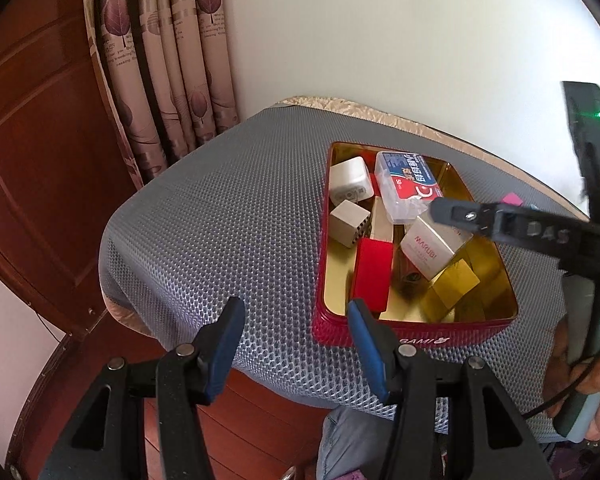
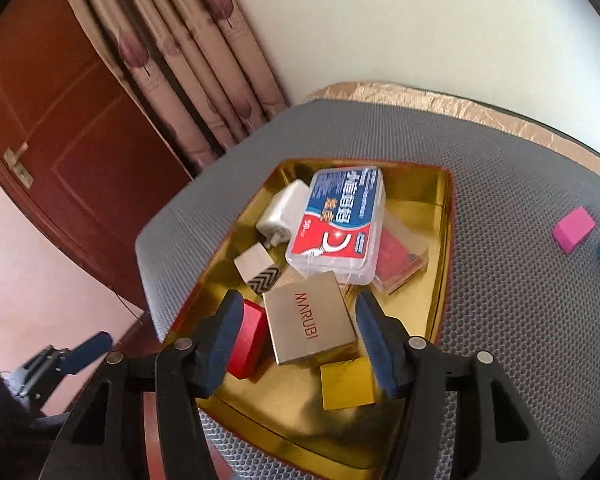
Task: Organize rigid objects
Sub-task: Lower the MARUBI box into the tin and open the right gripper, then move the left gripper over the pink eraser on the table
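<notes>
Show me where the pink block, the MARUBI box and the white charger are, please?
pink block (image 2: 573, 229): right wrist view, on its top face, out on the grey mat.
MARUBI box (image 2: 310, 322): right wrist view, on its lettered top face.
white charger (image 1: 350, 179): left wrist view, on its white body, inside the tin.

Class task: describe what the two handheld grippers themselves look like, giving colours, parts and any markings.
Each gripper, left gripper and right gripper, has black plastic finger arms with silver pivot bolts and blue pads. Seen from the left, the right one shows embossed lettering and a green light.
</notes>
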Tool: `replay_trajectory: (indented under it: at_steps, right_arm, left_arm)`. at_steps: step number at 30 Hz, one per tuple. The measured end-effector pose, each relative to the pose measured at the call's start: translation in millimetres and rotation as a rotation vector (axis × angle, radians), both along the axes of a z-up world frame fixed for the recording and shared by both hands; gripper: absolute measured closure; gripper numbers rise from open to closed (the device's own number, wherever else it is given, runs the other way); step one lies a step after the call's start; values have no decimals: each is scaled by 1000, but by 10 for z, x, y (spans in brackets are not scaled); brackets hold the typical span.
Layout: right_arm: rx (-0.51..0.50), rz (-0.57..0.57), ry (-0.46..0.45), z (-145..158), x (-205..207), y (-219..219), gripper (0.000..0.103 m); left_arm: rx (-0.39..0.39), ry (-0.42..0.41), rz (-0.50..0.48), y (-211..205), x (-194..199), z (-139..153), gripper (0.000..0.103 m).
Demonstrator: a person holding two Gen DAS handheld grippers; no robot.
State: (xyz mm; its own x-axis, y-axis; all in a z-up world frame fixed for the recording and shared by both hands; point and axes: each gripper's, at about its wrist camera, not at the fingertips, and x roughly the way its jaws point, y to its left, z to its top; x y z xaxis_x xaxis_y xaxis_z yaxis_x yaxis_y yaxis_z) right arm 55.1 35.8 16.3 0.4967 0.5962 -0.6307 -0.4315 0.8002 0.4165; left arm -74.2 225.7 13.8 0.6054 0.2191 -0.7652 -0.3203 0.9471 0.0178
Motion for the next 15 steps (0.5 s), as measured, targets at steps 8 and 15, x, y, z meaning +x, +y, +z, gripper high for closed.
replay_trajectory:
  at_steps: [8, 15]
  right_arm:
    - [-97, -175, -85, -109, -305, -715, 30]
    - [-256, -423, -9, -547, -379, -1809, 29]
  left_arm:
    - [3, 12, -4, -21, 4, -14, 48]
    - [40, 13, -15, -118, 2, -16, 48]
